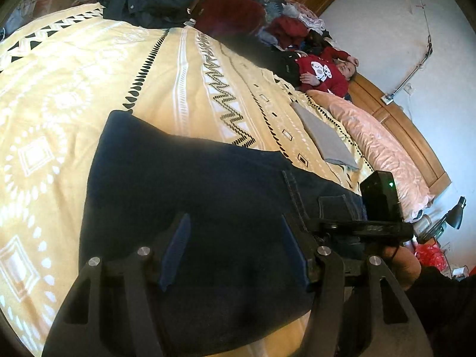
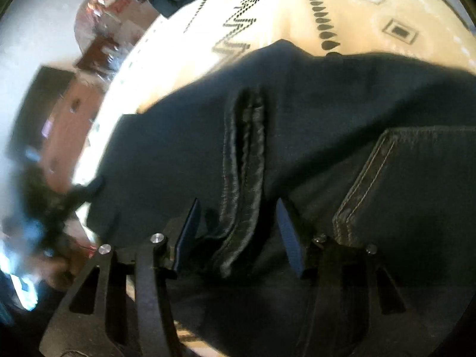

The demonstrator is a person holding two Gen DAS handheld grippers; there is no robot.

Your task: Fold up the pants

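The pants (image 1: 190,196) lie dark and bunched on the near part of the bedspread (image 1: 89,89), with a grey folded cloth (image 1: 324,136) beyond them toward the pink pillow (image 1: 380,148).

The left gripper (image 1: 235,253) stands about half open over the pants, its pads apart and pressing on nothing. The right gripper (image 2: 241,235) is also part open, its jaws straddling the raised seam (image 2: 244,160) beside the back pocket (image 2: 416,178). This view is blurred, so I cannot be sure the pads touch the cloth, but they seem clear of it.

This looks like the start of a fold, with both grippers lining up their grasps. Next, each needs to close on an edge of the pants before lifting them over.
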